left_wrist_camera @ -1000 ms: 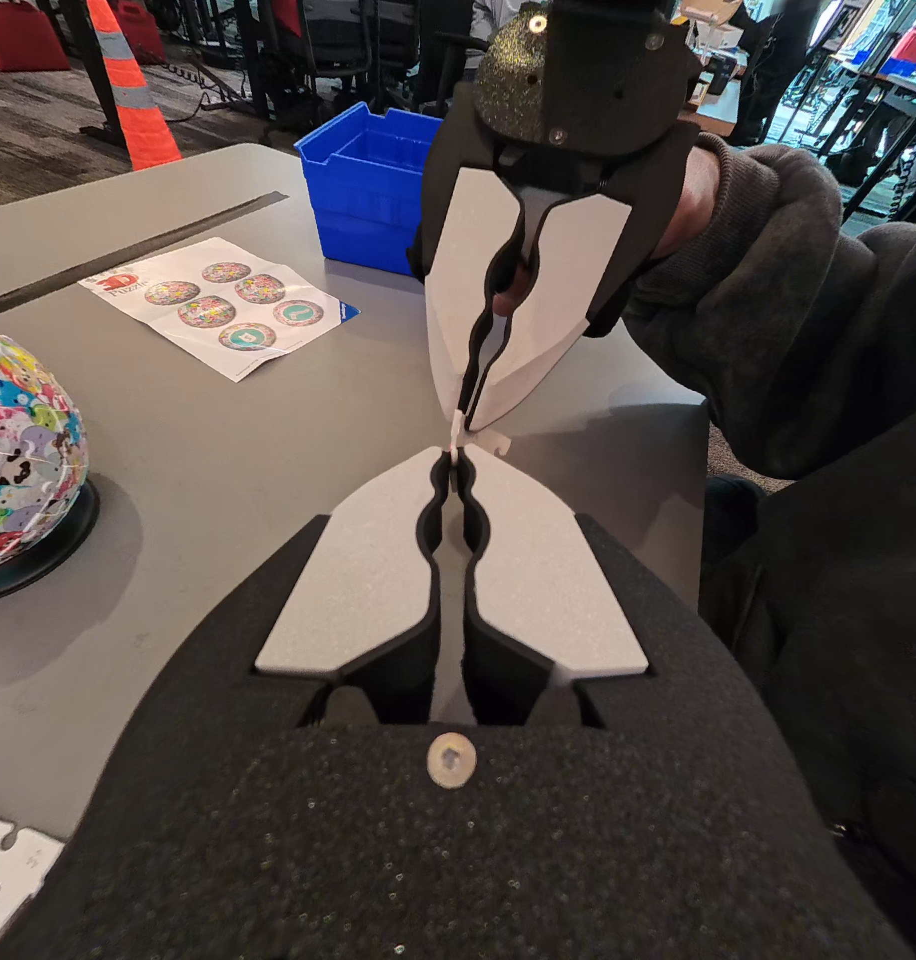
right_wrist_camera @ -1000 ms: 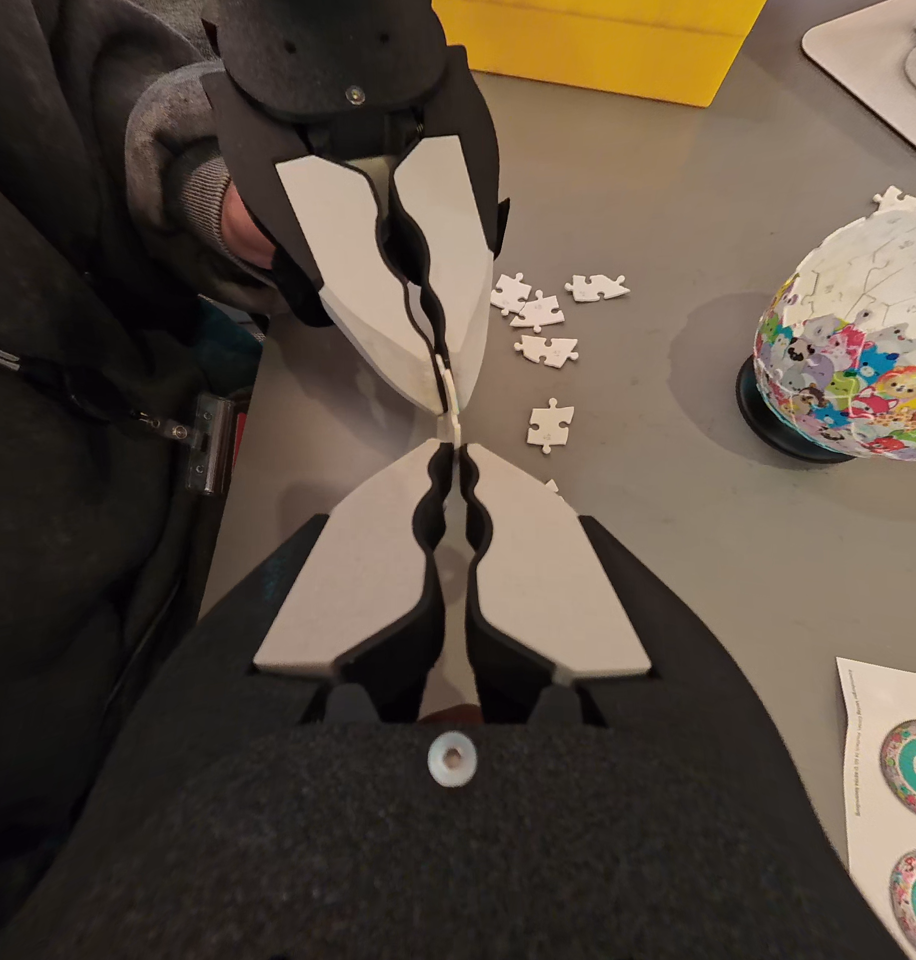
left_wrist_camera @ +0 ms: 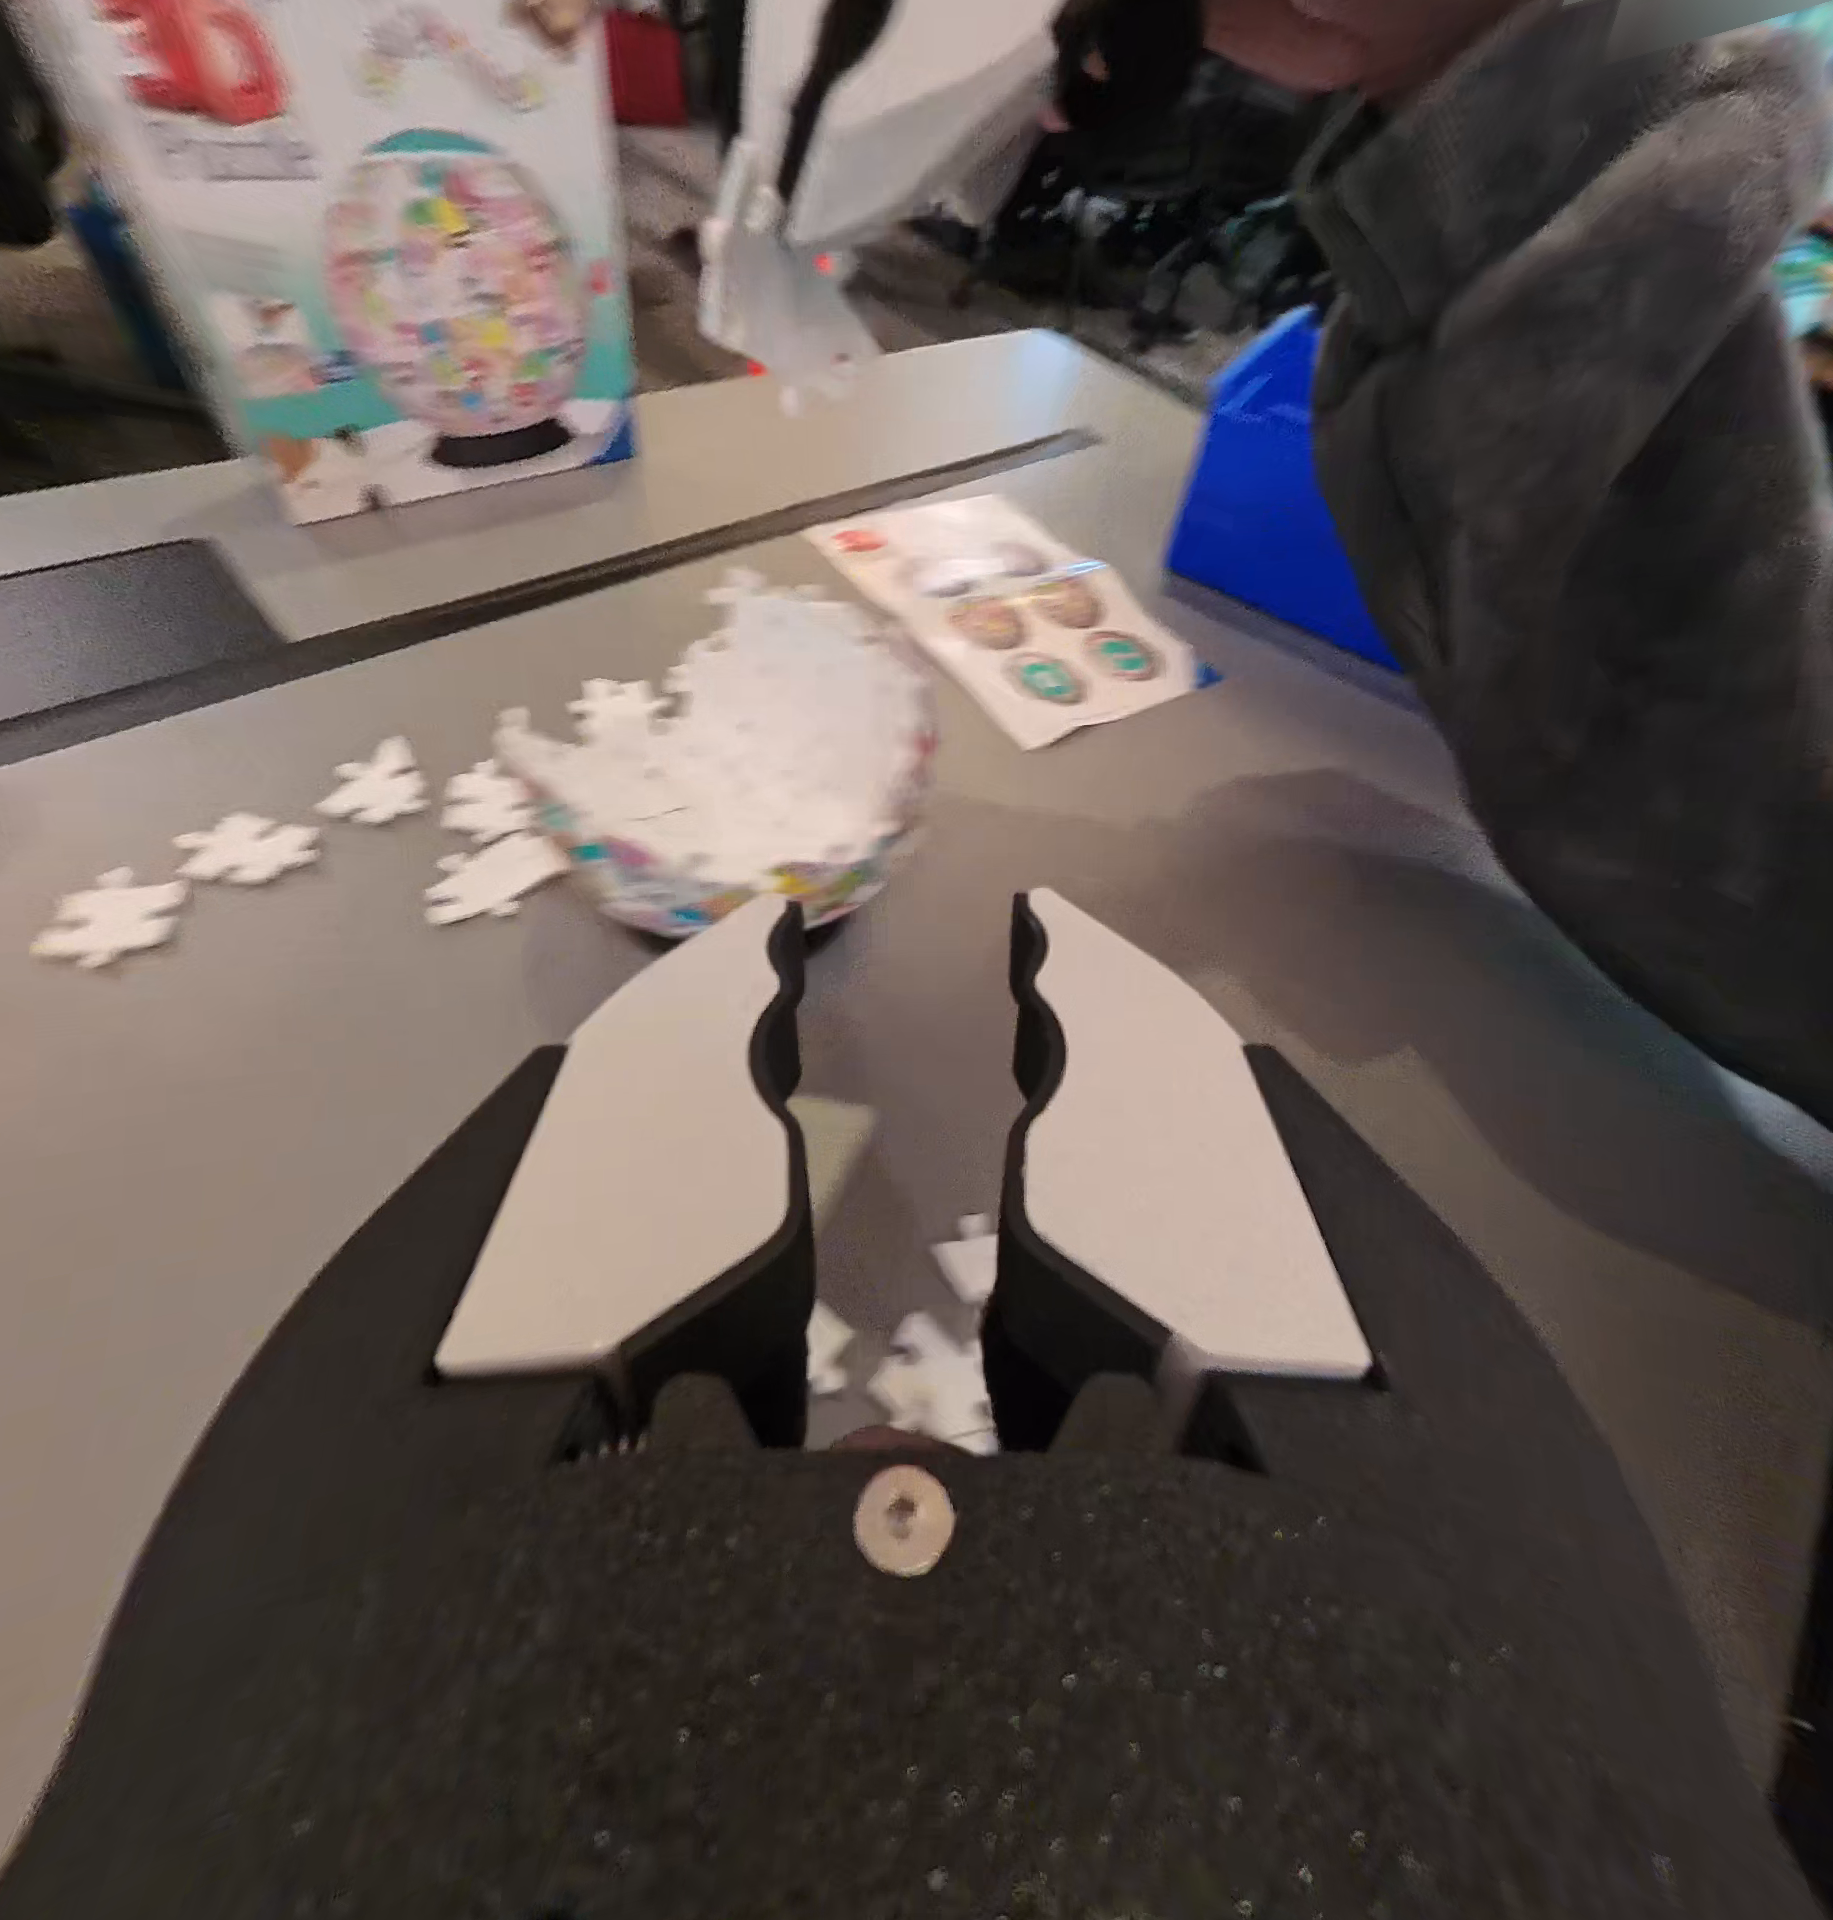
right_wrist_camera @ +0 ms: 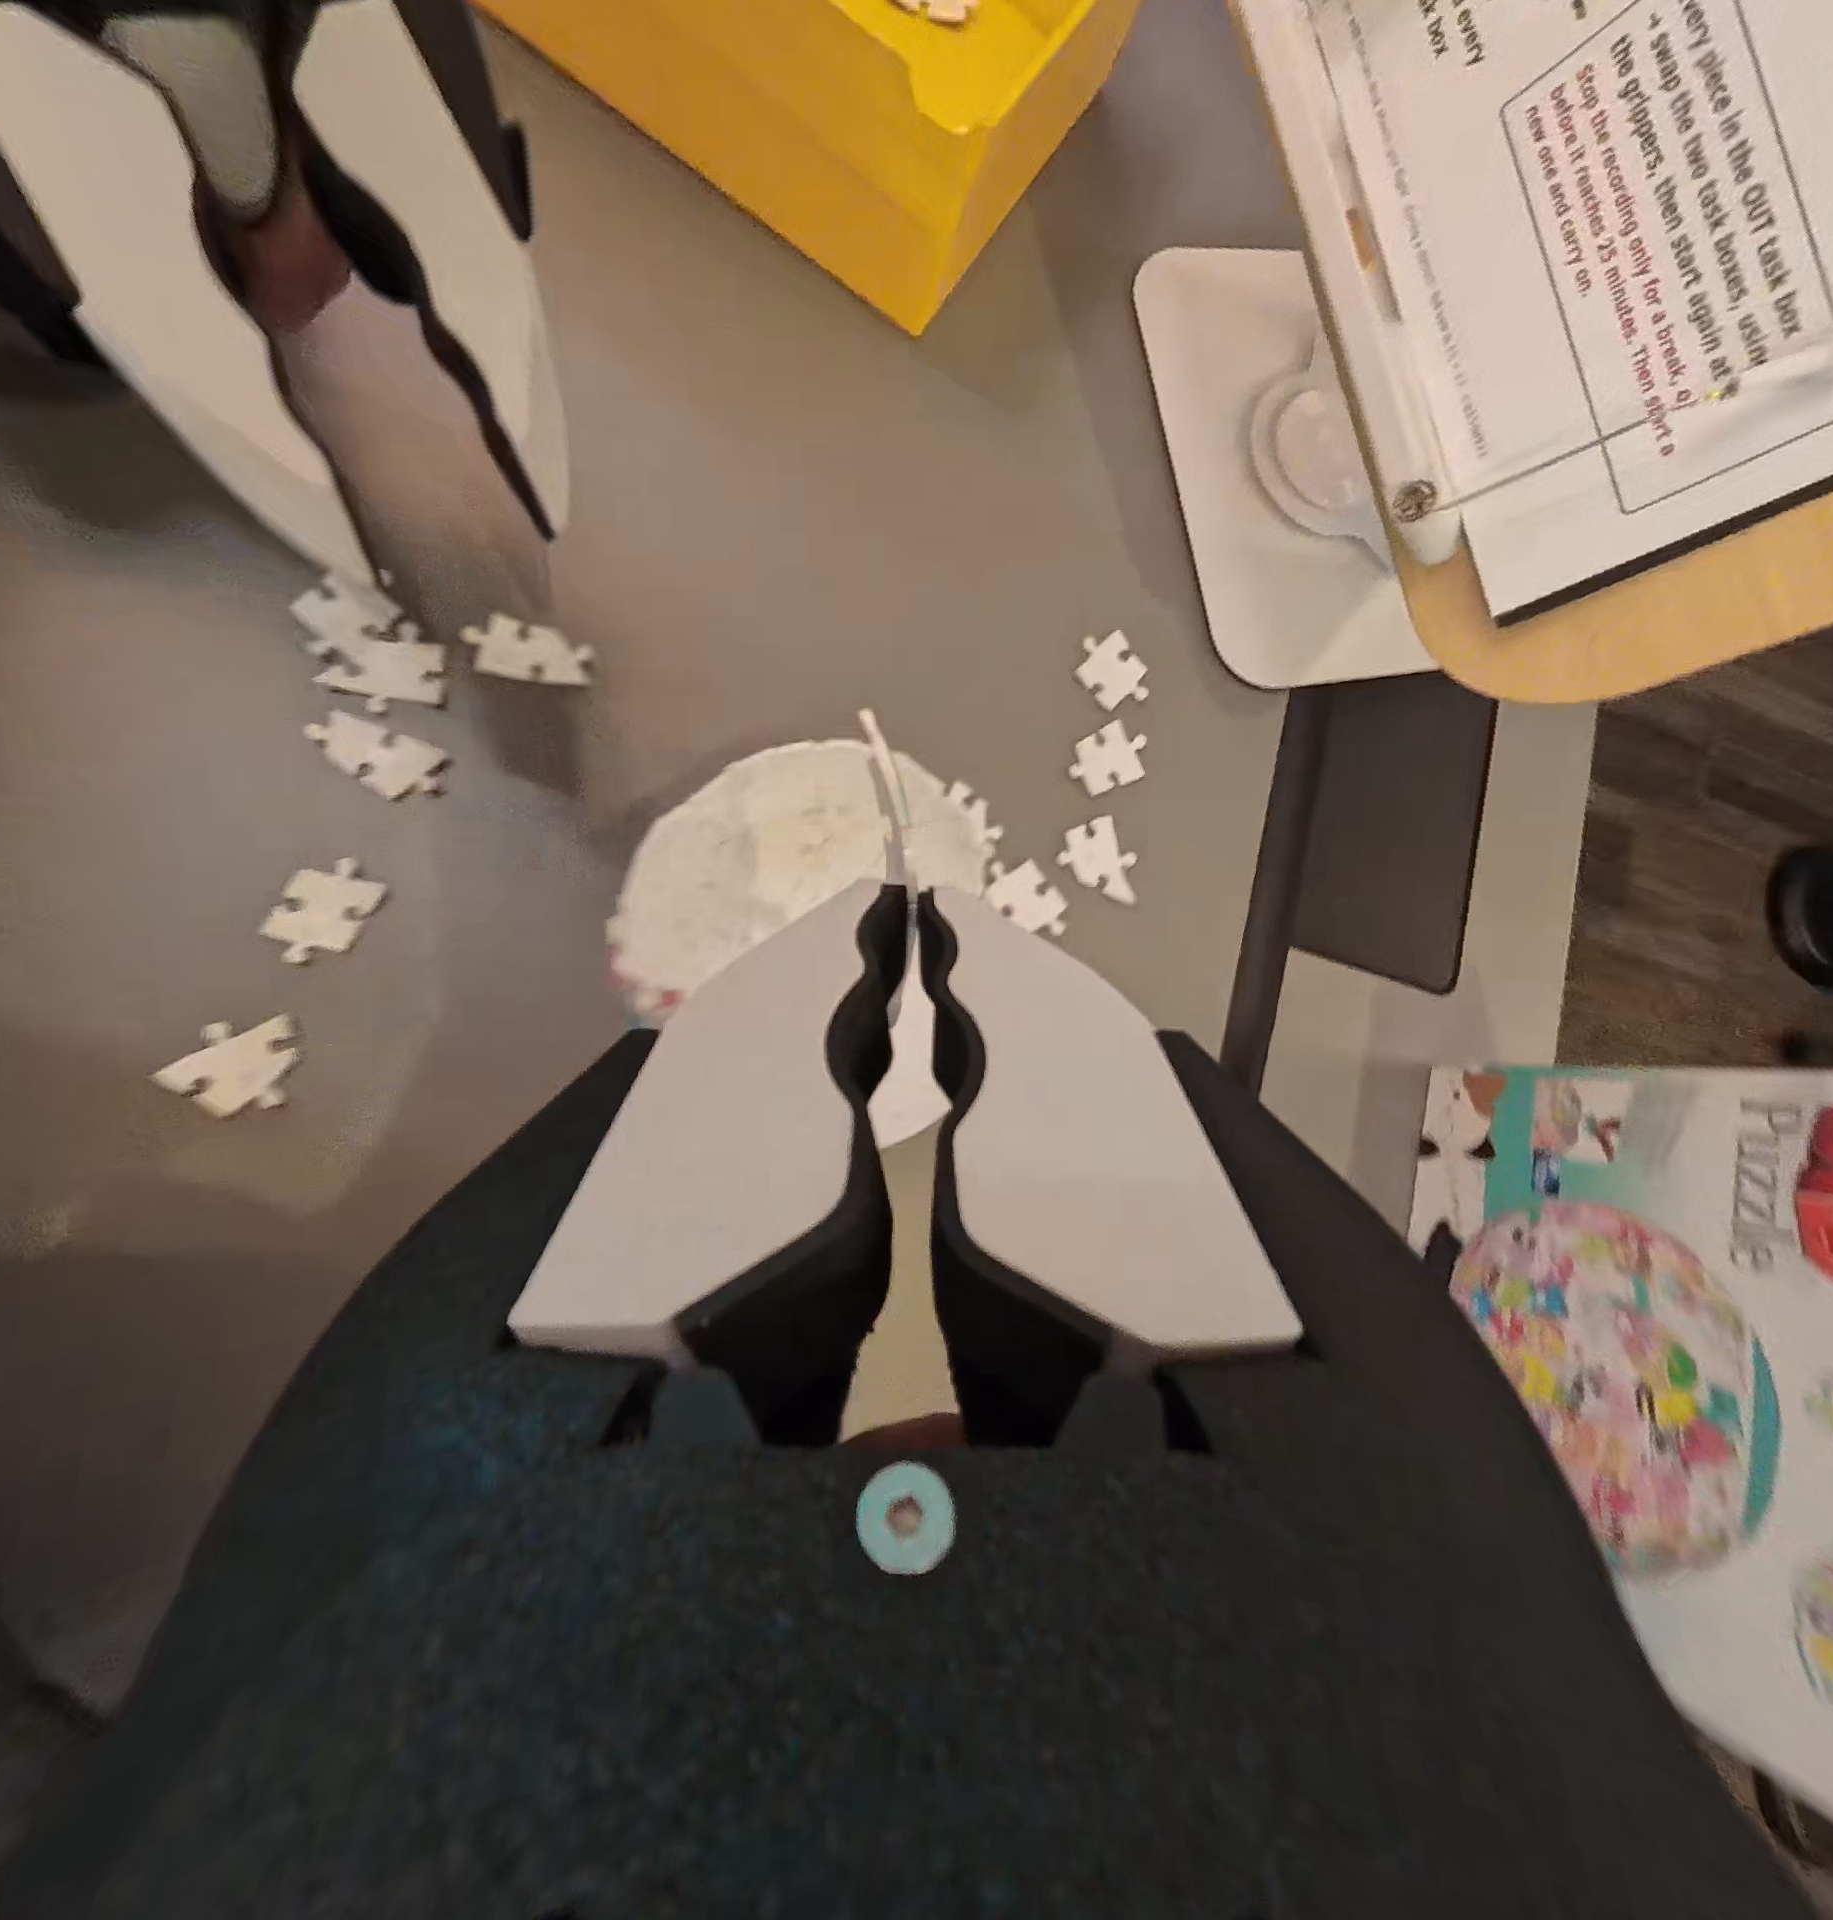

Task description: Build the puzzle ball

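Note:
The half-built puzzle ball sits on the grey table with its white inside facing up and a coloured outside. My left gripper is open and empty, low over the table just in front of the ball. My right gripper is shut on a white puzzle piece, seen edge-on, and holds it above the ball's open bowl. In the left wrist view the right gripper hangs above the ball with the piece below its tips. The open left gripper shows at the upper left of the right wrist view.
Loose white pieces lie left of the ball, and more lie beside it. The puzzle box, a leaflet and a blue bin stand behind. A yellow box and an instruction stand are nearby. A grey sleeve fills the right. My hands' fingertips stand some 15 cm from each other.
Both grippers pinched one piece tip to tip. Now the left gripper has let go and opened, and the right gripper has carried the piece over the ball.

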Demonstrator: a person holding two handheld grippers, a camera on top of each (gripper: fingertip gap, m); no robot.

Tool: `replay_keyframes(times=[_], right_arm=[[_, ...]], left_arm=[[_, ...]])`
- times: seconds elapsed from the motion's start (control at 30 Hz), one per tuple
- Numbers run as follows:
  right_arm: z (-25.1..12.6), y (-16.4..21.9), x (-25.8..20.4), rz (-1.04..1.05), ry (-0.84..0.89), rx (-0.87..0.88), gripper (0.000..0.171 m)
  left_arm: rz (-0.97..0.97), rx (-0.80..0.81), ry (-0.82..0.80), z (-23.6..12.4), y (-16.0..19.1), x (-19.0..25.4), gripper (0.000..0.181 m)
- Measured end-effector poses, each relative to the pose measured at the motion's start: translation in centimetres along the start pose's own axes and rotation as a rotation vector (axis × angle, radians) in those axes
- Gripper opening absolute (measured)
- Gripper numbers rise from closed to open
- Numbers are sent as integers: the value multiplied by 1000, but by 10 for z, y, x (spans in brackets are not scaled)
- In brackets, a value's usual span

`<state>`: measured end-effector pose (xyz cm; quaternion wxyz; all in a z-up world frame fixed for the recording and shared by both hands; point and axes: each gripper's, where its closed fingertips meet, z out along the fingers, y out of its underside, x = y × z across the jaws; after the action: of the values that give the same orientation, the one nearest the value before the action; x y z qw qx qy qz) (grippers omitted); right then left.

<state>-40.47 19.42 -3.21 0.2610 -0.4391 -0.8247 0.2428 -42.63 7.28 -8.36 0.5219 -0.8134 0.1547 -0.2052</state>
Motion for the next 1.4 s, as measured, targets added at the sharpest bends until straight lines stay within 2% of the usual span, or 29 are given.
replay_keyframes(times=[0.07,0.2,0.3,0.4,0.53,0.97,1.27,1.4], right_arm=[[20,5,19,6,-48,63,2],[48,20,38,23,-132,164,2],[62,27,43,8,-196,251,2],[74,34,44,48,-281,249,2],[86,48,41,35,-313,183,2],[105,55,35,-19,-296,166,2],[106,59,35,-41,-317,269,2],[108,63,34,-18,-337,259,2]], left_arm=[[-63,-14,-1,1,-4,-33,37],[-198,-65,96,17,-10,-61,38],[-198,-162,77,38,-1,-65,42],[-147,-226,35,59,9,-61,42],[-76,-295,-26,76,22,-65,42],[-66,-304,-45,81,23,-83,42],[-66,-308,-43,81,24,-82,42],[-55,-312,-52,82,24,-82,42]])
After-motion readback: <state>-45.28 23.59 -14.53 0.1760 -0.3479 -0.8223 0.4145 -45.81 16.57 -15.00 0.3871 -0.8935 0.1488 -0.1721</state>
